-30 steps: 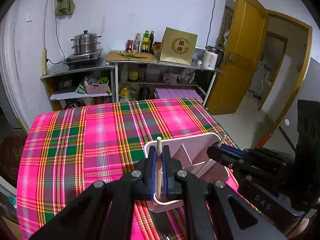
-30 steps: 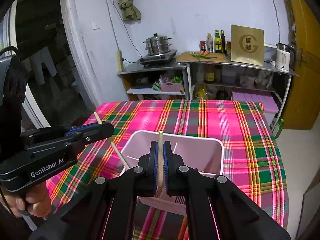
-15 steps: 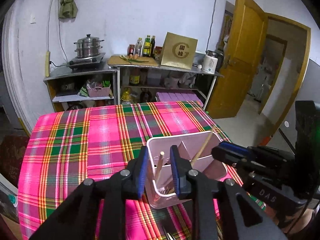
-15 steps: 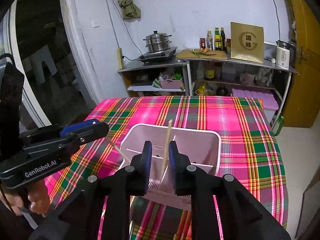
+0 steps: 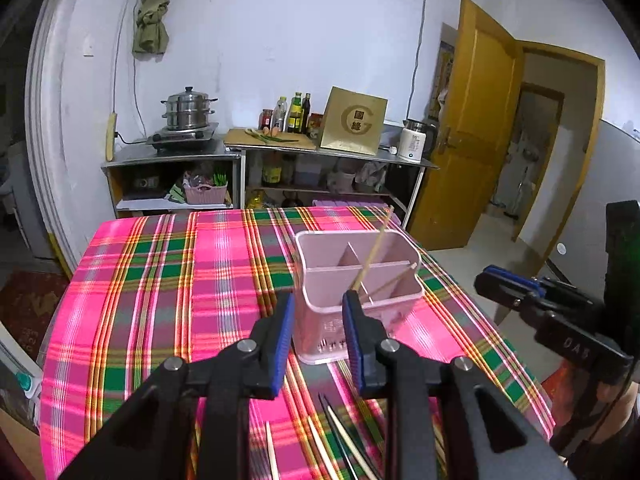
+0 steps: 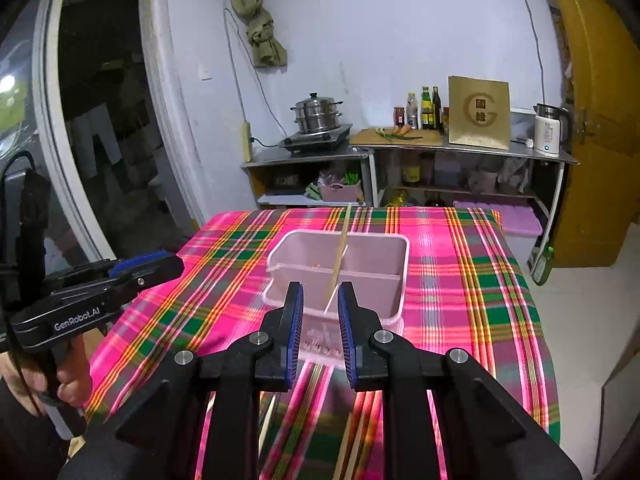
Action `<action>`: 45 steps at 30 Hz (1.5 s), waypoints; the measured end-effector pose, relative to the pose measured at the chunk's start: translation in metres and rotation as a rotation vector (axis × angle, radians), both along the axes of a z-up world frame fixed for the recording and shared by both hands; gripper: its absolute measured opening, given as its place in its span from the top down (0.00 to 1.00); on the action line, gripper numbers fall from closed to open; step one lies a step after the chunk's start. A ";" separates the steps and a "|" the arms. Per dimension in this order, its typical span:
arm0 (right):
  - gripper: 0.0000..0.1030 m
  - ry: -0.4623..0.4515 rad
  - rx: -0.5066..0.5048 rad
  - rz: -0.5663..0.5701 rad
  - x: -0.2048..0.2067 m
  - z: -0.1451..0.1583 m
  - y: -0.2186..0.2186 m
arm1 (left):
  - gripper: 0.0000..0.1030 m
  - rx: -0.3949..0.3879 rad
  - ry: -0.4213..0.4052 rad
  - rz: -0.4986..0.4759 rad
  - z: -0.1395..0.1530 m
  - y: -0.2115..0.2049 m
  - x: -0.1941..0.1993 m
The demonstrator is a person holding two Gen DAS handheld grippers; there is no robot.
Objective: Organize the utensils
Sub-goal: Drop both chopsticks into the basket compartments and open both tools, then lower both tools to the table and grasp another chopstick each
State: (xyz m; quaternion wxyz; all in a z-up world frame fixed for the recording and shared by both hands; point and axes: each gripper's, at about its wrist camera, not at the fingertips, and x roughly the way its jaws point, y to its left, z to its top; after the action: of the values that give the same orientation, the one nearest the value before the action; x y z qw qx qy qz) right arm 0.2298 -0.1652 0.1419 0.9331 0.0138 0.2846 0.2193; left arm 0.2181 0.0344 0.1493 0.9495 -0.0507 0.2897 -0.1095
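Two grippers, left (image 5: pixel 318 314) and right (image 6: pixel 320 306), fingers apart, empty, near holder (image 5: pixel 396 298) rim.

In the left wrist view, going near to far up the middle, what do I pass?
Loose chopsticks on the cloth → open left gripper → pink holder with chopsticks in it → bare plaid tablecloth → shelf → wall.

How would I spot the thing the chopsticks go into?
Find the table under the pink plaid tablecloth. Just ahead of both open grippers stands a pale pink plastic utensil holder, the only upright thing on it. Dividers split it into compartments, and two wooden chopsticks lean inside.
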 end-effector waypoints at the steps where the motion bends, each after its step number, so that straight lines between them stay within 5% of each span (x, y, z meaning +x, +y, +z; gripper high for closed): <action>1: 0.82 -0.008 0.002 0.003 -0.009 -0.002 -0.002 | 0.73 -0.001 -0.001 0.000 -0.002 0.000 -0.006; 21: 0.82 -0.002 0.019 0.006 -0.118 -0.056 -0.036 | 0.72 -0.032 -0.004 0.019 -0.064 -0.003 -0.120; 45: 0.82 0.149 -0.068 -0.032 -0.064 -0.115 -0.033 | 0.72 0.016 0.218 0.043 -0.130 -0.019 -0.060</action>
State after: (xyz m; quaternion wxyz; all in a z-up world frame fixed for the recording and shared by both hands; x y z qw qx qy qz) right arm 0.1657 -0.1980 0.0272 0.9127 0.0027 0.3602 0.1929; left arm 0.1583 0.0154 0.0190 0.9149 -0.0607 0.3908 -0.0806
